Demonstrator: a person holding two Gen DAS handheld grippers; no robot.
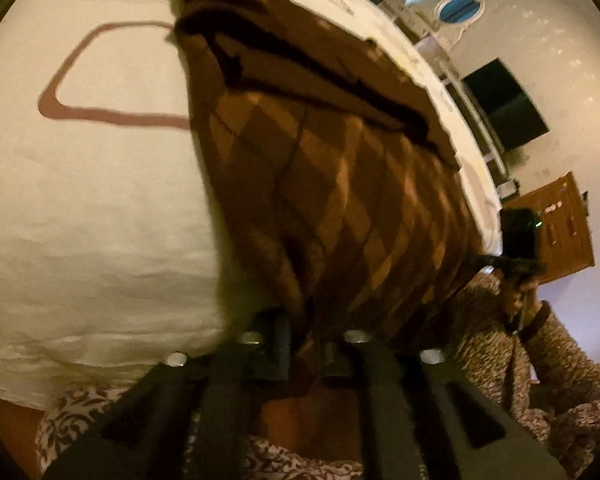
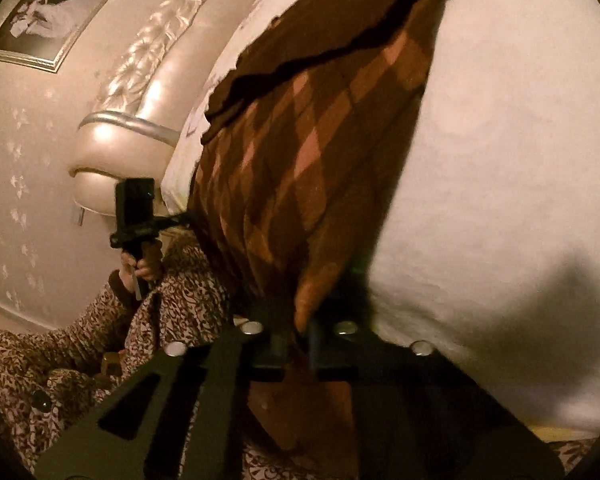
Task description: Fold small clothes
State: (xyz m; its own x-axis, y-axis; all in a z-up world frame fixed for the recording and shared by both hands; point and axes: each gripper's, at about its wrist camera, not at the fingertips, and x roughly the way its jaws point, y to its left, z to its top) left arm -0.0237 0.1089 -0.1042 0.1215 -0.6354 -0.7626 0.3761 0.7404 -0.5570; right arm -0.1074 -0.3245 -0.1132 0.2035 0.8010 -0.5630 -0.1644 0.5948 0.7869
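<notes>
A brown argyle knit garment (image 1: 332,184) with dark trim stretches from both grippers across a white bed sheet (image 1: 100,208). My left gripper (image 1: 306,350) is shut on its near edge. My right gripper (image 2: 298,336) is shut on another near edge of the same garment (image 2: 312,152), which hangs taut and lifted above the sheet (image 2: 500,160). The right gripper also shows in the left wrist view (image 1: 518,240), and the left gripper shows in the right wrist view (image 2: 136,216). Each is held in a hand.
The sheet carries a brown outline print (image 1: 84,108). A padded headboard (image 2: 140,120) and framed picture (image 2: 52,20) lie to the left. A wooden cabinet (image 1: 560,228) and dark screen (image 1: 504,108) stand beyond the bed. The person's patterned clothing (image 2: 60,360) is close below.
</notes>
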